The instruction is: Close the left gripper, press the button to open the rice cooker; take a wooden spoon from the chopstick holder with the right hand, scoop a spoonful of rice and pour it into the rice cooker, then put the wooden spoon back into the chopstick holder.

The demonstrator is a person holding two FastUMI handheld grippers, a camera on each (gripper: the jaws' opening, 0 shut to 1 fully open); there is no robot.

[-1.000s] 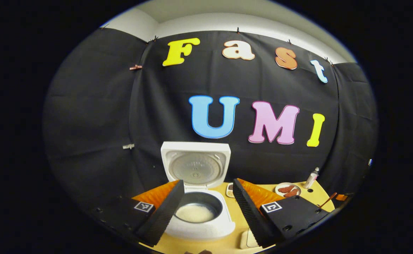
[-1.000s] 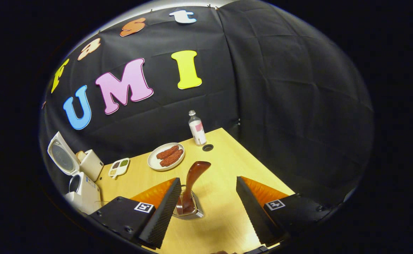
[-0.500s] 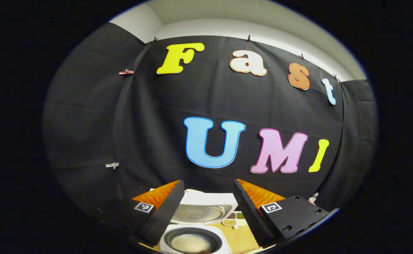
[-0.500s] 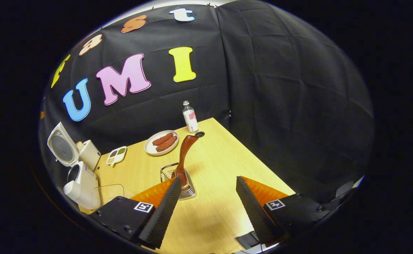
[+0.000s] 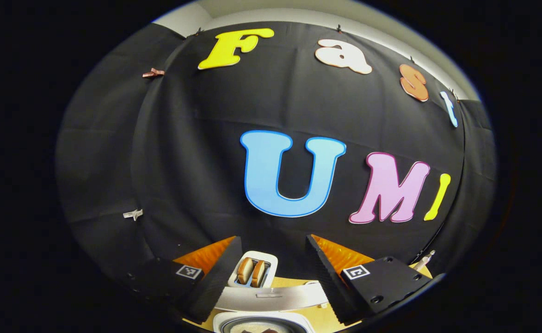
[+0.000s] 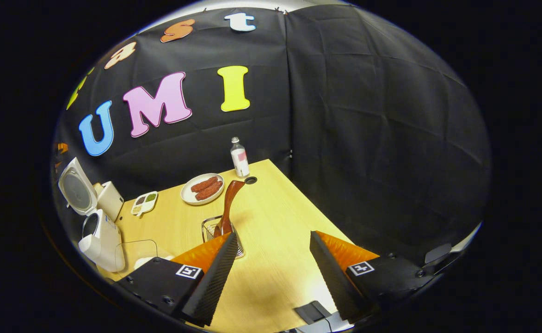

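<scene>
Wooden spoon (image 6: 228, 203) stands in chopstick holder (image 6: 208, 227), rice cooker (image 6: 96, 231) open.

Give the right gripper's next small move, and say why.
Probably none beyond backing off and resting: the spoon stands in its holder, the right gripper is open with nothing between its fingers, and the cooker has its lid up. By these views the task looks done.

Left gripper view faces the wall; both share the rice cooker (image 6: 97, 231).
</scene>
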